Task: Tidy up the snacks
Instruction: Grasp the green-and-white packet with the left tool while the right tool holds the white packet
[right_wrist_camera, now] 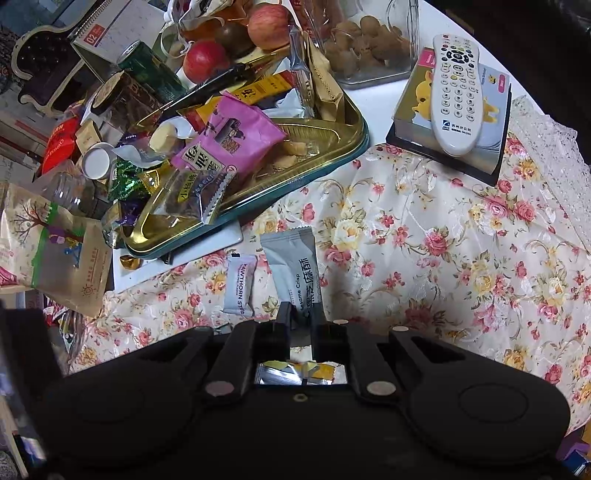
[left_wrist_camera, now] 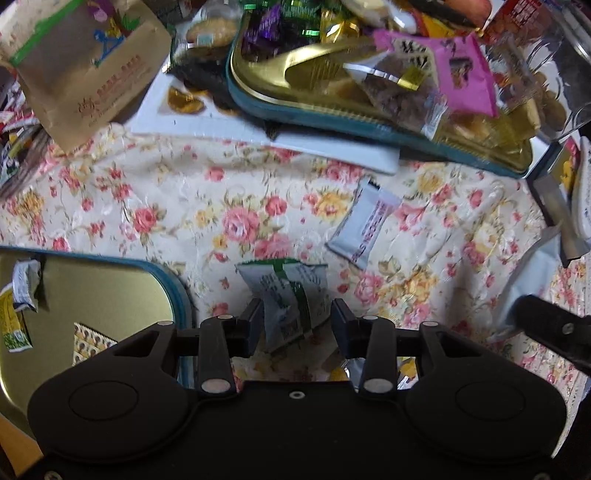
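My left gripper [left_wrist_camera: 295,317] is open, with a green-and-white snack packet [left_wrist_camera: 286,295] standing between its fingers and touching the left finger; I cannot tell whether it is held. A gold tin [left_wrist_camera: 85,291] with a blue rim lies just to its left, holding small packets. My right gripper [right_wrist_camera: 300,317] is shut on a grey sesame crisp packet [right_wrist_camera: 295,266], which also shows at the right of the left wrist view [left_wrist_camera: 532,273]. A white hawthorn strip packet [left_wrist_camera: 364,225] [right_wrist_camera: 240,284] lies on the floral tablecloth [left_wrist_camera: 147,206] [right_wrist_camera: 424,258]. A second gold tin [left_wrist_camera: 295,74] [right_wrist_camera: 325,133] is piled with snacks.
A brown paper snack bag [left_wrist_camera: 85,70] [right_wrist_camera: 62,254] stands at the left. A white remote [right_wrist_camera: 456,88] lies on a book [right_wrist_camera: 417,122] at the right. Apples [right_wrist_camera: 267,26], a glass jar of biscuits [right_wrist_camera: 369,40], a can and a bottle crowd behind the tin.
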Demonstrator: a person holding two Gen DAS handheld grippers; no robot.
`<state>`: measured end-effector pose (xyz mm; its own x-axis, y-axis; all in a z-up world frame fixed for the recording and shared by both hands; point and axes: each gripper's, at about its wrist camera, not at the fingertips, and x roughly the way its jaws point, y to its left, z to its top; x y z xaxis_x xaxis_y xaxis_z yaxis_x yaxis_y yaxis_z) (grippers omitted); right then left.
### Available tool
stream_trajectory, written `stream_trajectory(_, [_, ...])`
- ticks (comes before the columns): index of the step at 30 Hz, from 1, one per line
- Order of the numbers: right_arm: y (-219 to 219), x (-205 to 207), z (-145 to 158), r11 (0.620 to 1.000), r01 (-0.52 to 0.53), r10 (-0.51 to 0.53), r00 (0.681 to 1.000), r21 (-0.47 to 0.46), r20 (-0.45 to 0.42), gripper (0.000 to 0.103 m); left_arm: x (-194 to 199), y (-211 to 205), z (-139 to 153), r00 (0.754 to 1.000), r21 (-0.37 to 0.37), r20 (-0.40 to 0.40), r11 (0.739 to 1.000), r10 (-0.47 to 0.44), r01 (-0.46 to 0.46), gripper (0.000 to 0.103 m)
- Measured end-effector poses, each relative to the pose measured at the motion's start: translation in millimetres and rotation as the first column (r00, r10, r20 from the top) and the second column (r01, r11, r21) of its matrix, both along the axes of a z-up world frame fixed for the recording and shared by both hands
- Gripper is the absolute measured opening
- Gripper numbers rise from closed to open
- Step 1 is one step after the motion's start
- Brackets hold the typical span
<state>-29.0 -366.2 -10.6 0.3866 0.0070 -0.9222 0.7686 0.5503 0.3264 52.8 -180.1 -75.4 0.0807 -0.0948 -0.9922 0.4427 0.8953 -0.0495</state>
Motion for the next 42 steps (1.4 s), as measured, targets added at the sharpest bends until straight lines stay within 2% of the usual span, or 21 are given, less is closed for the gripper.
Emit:
stream_trajectory(11, [0.2,-3.7,10.0,1.0,0.006,-0.006,1.0,0.004,0.029,0.011,-0.4,1.9,1.3,0.996,-0.046,0.056,0.997,0.066,-0.063,0.049])
stream_trajectory(25, [-1.1,-10.6,11.0,1.0,0.008,-0.008,1.0,-0.014,0.013,0.011,-1.2,-10.6,-14.7,0.995,0.011,0.076,0.998,0.064,-0.065,0.05])
stream_trajectory(31, [-0.2,-10.8,12.4,1.0,0.005,-0.005,1.0,-0.022,0.008,0.011,-5.5,-14.9,-12.8,0.994,0.008,0.092,0.999,0.051,-0.052,0.042])
stream_trajectory(37, [2.0,-9.4,13.8,0.999,0.001,-0.001,1.0,-0.034,0.002,0.011,-5.7,-9.2,0.1,0.997,-0.017,0.066,0.999,0.049,-0.048,0.034])
stream_trajectory(38, [2.5,-9.3,13.9,0.999,0.0,0.0,1.0,-0.036,0.001,0.011,-5.7,-7.3,3.1,0.997,-0.024,0.062,0.998,0.054,-0.052,0.032])
stream_trajectory(39, [2.9,-9.1,14.1,0.999,-0.002,0.002,1.0,-0.037,0.0,0.011,-5.8,-6.6,5.7,0.997,-0.028,0.061,0.998,0.056,-0.055,0.015])
stream_trajectory(42, [4.2,-9.1,14.8,0.999,-0.011,0.011,1.0,-0.047,-0.002,0.011,-7.2,-5.4,14.4,0.998,-0.038,0.048,0.998,0.046,-0.044,0.016])
